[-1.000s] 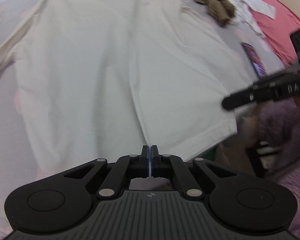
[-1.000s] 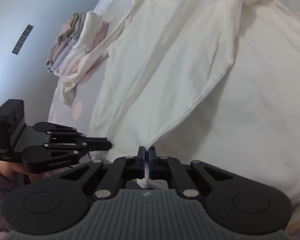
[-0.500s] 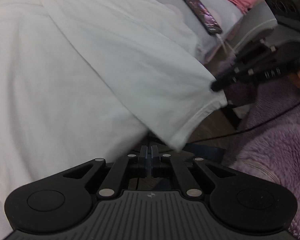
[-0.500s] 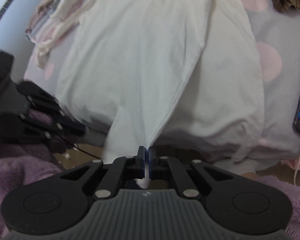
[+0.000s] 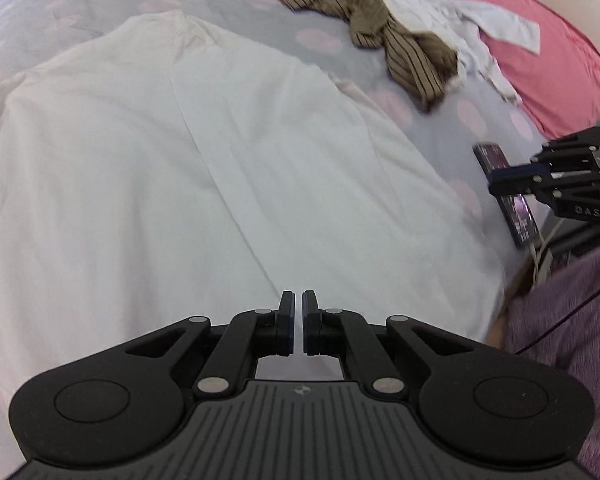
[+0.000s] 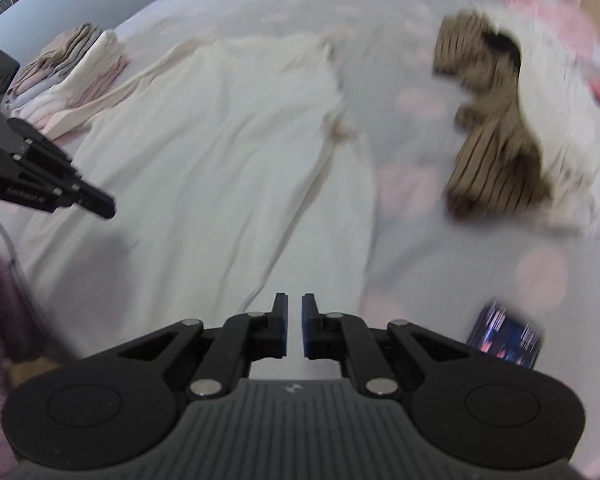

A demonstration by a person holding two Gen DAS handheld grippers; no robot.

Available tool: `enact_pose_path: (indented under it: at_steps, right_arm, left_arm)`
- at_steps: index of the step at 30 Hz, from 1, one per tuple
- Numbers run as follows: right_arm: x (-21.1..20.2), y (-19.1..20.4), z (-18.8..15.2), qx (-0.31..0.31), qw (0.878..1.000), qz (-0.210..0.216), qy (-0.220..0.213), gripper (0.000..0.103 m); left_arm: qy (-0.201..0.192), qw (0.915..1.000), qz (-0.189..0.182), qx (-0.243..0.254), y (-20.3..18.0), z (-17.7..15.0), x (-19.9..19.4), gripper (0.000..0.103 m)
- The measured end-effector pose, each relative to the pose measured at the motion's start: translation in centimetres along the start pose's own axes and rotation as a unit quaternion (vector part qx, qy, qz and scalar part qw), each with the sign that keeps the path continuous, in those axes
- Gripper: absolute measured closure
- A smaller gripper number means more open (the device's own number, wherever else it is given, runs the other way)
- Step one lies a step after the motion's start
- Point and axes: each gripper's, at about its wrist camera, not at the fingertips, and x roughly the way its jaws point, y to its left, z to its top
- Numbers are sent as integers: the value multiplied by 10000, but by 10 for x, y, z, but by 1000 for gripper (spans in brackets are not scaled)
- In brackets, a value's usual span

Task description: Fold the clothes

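A cream-white shirt (image 5: 204, 184) lies spread flat on the bed, also in the right wrist view (image 6: 220, 152). My left gripper (image 5: 297, 300) hovers over the shirt's near hem, jaws slightly apart and empty. My right gripper (image 6: 294, 304) hovers over the shirt's near right edge, jaws slightly apart and empty. Each gripper shows in the other's view: the right one (image 5: 500, 180) at the bed's right side, the left one (image 6: 104, 206) at the left.
A brown striped garment (image 5: 384, 36) and a white garment (image 5: 472, 20) lie crumpled at the far right, by a pink pillow (image 5: 548, 60). A phone (image 5: 512, 204) lies near the bed's right edge. A stack of folded clothes (image 6: 72, 76) sits far left.
Both grippers let go of the shirt's hem corners and opened slightly. The shirt, lifted and pulled off the bed edge half a second ago, now lies flat on the bed.
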Motion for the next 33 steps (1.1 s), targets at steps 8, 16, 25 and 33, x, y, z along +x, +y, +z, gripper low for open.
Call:
enact_pose_path:
  at_steps: [8,16,25,33]
  right_arm:
    - [56,-22,51,-812,9939,-379,-648,70]
    - [121,-20,84,-1791,9803,-457,-704,70]
    - [137,-40,108,-1238,9893,-439,-640,96]
    - [141,-67,112,-371,9981,-424,-233,92]
  left_arm:
    - [-301,9995,19,69,-2,35,23,103]
    - [-254,9996,88,30,4,48,45,101]
    - [-3,10000,32,-27,13,54,68,101]
    - [121,9999,60,-15,15,51,72,101]
